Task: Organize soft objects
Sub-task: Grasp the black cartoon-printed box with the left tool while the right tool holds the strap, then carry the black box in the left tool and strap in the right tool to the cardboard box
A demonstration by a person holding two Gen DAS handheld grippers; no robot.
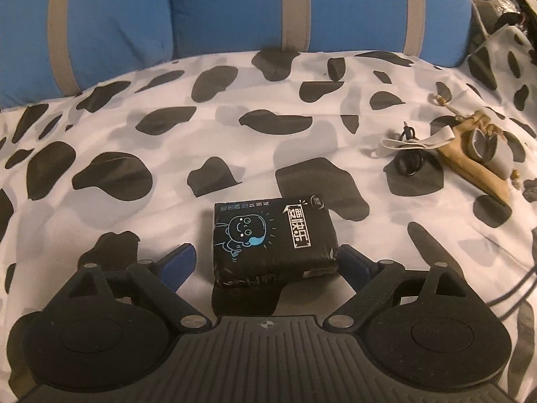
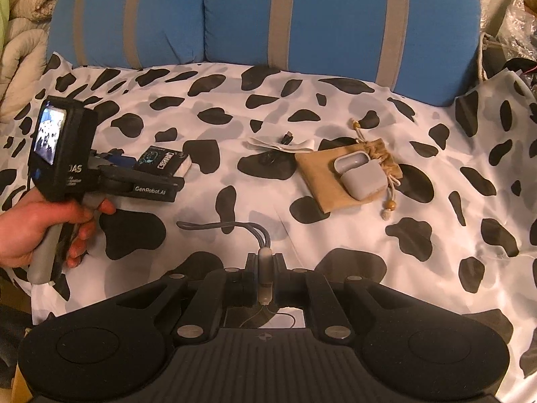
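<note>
1 black tissue pack [image 1: 273, 236], cartoon print up, flat on the cow-spotted sheet [image 1: 134, 127], sitting between the blue pads of the left claw [image 1: 266, 262]; jaws apart, right pad at the pack's corner, left pad a little clear, no squeeze yet. 1 tan drawstring pouch [image 2: 322, 181] farther right on the same sheet, with 1 grey earbud case [image 2: 360, 176] resting on top. 1 coiled black cable [image 2: 272, 158] and 1 white strap [image 2: 285, 145] just beside the pouch. Right claw [image 2: 264, 280] together, clamped on the plug end of a grey cable [image 2: 235, 226] trailing across the sheet. Blue cushions with grey stripes [image 2: 335, 20] behind. Hand [image 2: 37, 228] on the left claw's handle.

Step in hand, judged: lining up on the tissue pack for pickup. Next move calls for closing gently on the pack's long sides; soft wrapper likely to dent, so light pressure.
</note>
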